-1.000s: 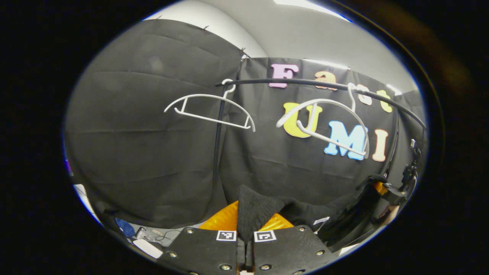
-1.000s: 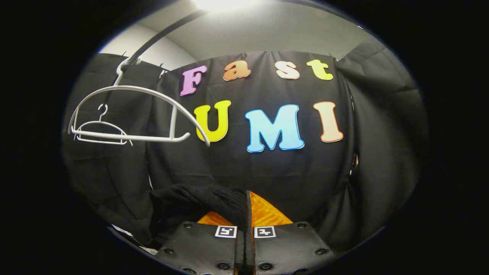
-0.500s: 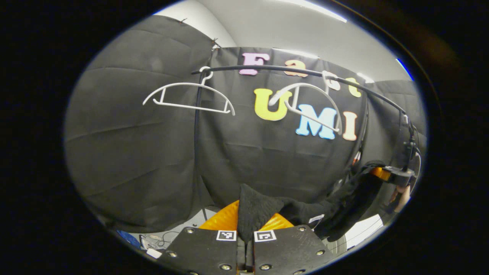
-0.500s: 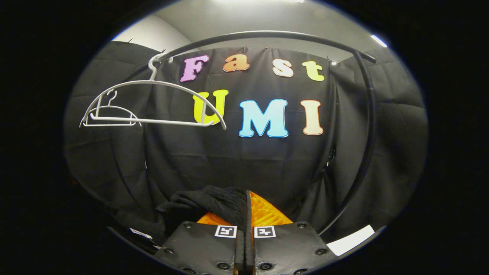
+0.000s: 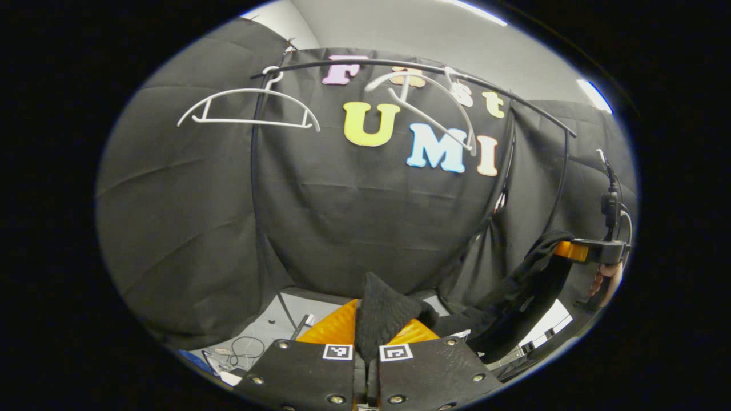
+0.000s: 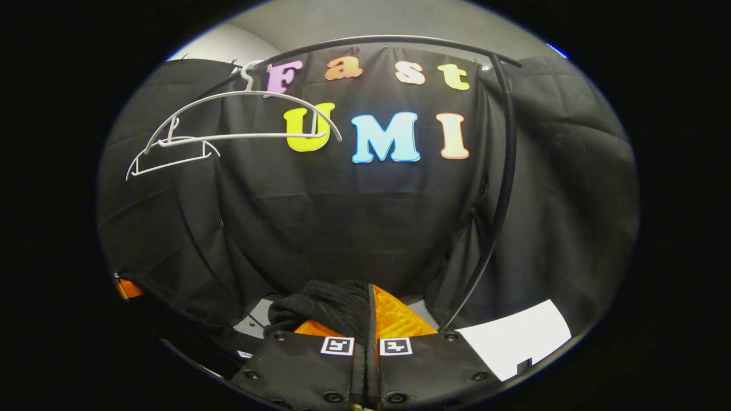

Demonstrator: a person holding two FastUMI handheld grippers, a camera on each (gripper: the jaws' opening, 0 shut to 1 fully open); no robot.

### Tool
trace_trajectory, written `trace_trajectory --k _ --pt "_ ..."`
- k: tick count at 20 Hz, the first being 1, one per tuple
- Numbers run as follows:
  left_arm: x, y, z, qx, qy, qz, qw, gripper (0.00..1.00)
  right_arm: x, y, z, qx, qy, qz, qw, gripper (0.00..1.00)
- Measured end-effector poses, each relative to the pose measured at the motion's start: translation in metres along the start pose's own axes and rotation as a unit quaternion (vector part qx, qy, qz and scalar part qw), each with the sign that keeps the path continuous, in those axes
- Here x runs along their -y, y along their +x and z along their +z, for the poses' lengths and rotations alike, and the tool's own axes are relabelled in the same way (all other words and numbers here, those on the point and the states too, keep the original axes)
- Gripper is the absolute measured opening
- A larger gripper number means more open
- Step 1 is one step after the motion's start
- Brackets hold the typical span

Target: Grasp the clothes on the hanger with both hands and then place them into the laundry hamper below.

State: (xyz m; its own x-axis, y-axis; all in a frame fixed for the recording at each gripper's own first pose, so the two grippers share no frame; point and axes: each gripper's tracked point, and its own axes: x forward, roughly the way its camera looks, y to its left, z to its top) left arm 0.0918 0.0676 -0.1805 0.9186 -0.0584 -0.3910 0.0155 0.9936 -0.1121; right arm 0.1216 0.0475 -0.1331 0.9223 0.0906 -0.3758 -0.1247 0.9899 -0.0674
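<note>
The black clothes rail (image 5: 411, 64) curves across the top of the booth, and everything else sits below it. In the right gripper view the rail (image 6: 400, 40) bends down into an upright post on the right side.

Below the rail, a black knitted garment (image 5: 514, 297) is stretched between the two claws, sagging in the middle. A small white tag shows on it low down (too small to read).

Two bare white hangers hang from the rail: the left hanger (image 5: 251, 108) near the rail's left end and the right hanger (image 5: 422, 103) further along, turned at an angle. In the right gripper view the near hanger (image 6: 245, 123) overlaps the far hanger (image 6: 171, 160) behind it.

The left claw (image 5: 368, 337) has its fingers closed nearly together, pinching a bunched fold of the garment between them. The right claw (image 6: 368, 319) is closed the same way on another bunch of the garment (image 6: 325, 302). In the left gripper view the right claw (image 5: 577, 251) appears far right, a hand (image 5: 605, 282) beneath it.

Each claw carries two small square black-and-white markers, patterns rather than words. Cables (image 5: 243, 348) lie on the floor below the rail's left end.
</note>
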Motion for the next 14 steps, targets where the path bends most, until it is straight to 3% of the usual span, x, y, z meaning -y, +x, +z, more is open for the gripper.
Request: trace_trajectory --k 5,14 --pt "0.028 0.009 -0.026 -0.034 -0.008 0.002 0.999 0.02 0.001 0.005 -0.03 -0.036 0.041 0.001 0.998 0.02" --pt "0.057 0.078 -0.068 -0.092 -0.006 -0.009 0.996 0.02 -0.01 0.045 -0.082 -0.093 0.054 0.025 0.994 0.03"
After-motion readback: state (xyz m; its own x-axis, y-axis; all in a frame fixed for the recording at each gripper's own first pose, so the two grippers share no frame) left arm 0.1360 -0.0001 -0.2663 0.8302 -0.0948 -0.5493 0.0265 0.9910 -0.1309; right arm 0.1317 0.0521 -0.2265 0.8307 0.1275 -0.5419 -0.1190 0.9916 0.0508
